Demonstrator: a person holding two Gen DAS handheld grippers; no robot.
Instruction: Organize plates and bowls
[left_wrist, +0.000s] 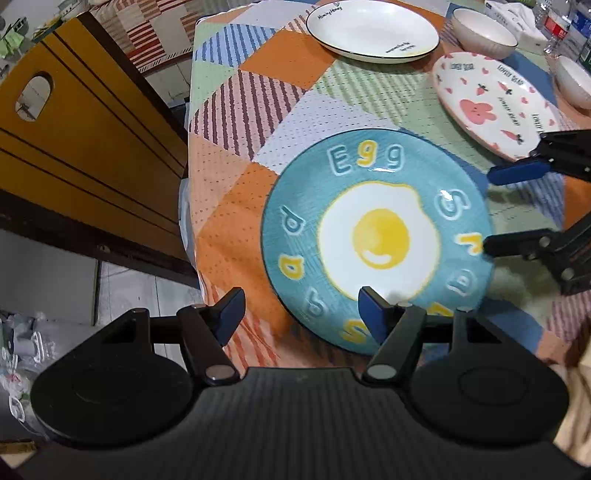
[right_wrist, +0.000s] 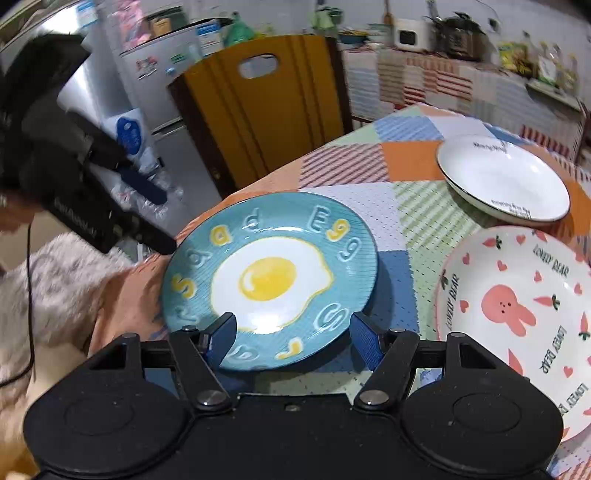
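Egg plate (right_wrist: 269, 284), between open right claw (right_wrist: 291, 341)

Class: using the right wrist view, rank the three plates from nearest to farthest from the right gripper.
1. Blue egg plate, directly ahead of the right gripper, rim between its open fingers.
2. Pink rabbit plate, at the right.
3. White plate, beyond, upper right.

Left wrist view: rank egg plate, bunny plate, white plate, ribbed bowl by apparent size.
1. egg plate, nearest the camera
2. bunny plate and white plate: look alike, bunny plate partly hidden
3. ribbed bowl, farthest
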